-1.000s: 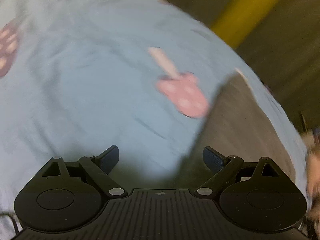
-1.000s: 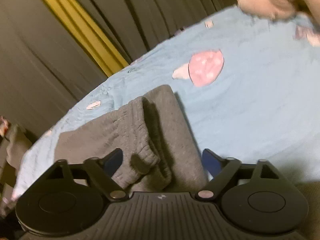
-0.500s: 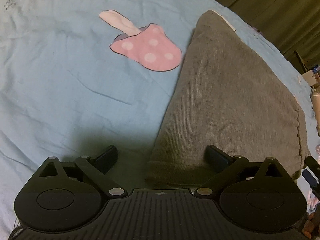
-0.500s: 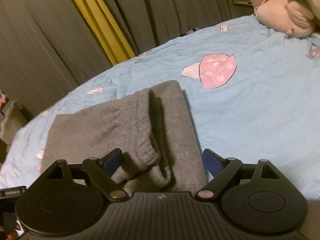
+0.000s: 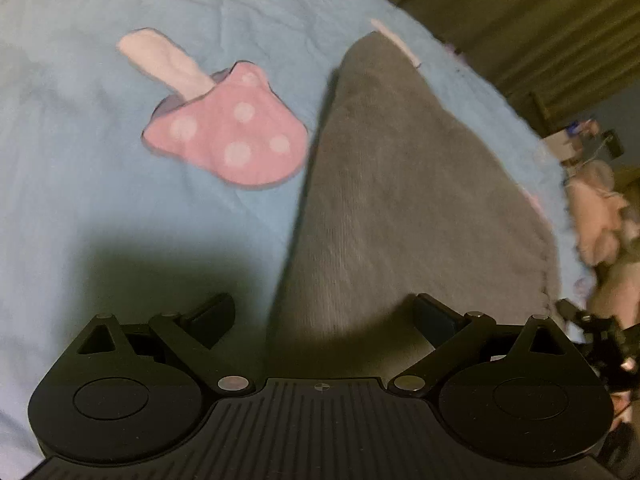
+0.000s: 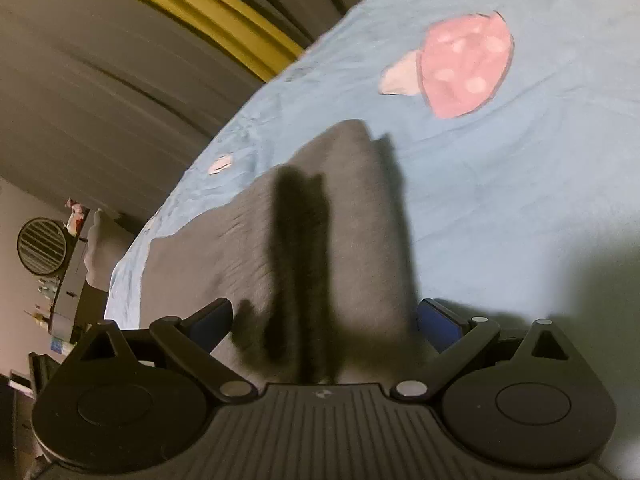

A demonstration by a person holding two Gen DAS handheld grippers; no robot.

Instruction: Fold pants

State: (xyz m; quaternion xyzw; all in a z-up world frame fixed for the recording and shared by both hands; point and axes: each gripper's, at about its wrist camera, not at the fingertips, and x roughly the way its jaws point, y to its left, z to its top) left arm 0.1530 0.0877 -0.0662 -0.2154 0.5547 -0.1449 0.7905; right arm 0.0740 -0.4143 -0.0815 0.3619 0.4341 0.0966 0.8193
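Note:
Grey pants [image 5: 420, 184] lie folded flat on a light blue bedsheet [image 5: 80, 184]. In the left wrist view my left gripper [image 5: 324, 316] is open, low over the near left edge of the pants; the edge runs between its fingers. In the right wrist view the pants [image 6: 340, 248] show a dark fold down the middle. My right gripper [image 6: 326, 320] is open, its fingers either side of the near end of the pants. Whether either touches the cloth I cannot tell.
The sheet has a pink mushroom print [image 5: 228, 136], which also shows in the right wrist view [image 6: 460, 68]. A pink plush toy [image 5: 600, 208] sits at the bed's right edge. Dark curtains with a yellow stripe [image 6: 192, 4] stand behind. A fan [image 6: 42, 245] and shelves are at far left.
Both grippers have dropped closer to the pants. The right view has tilted and moved in over the fold. Both stayed open.

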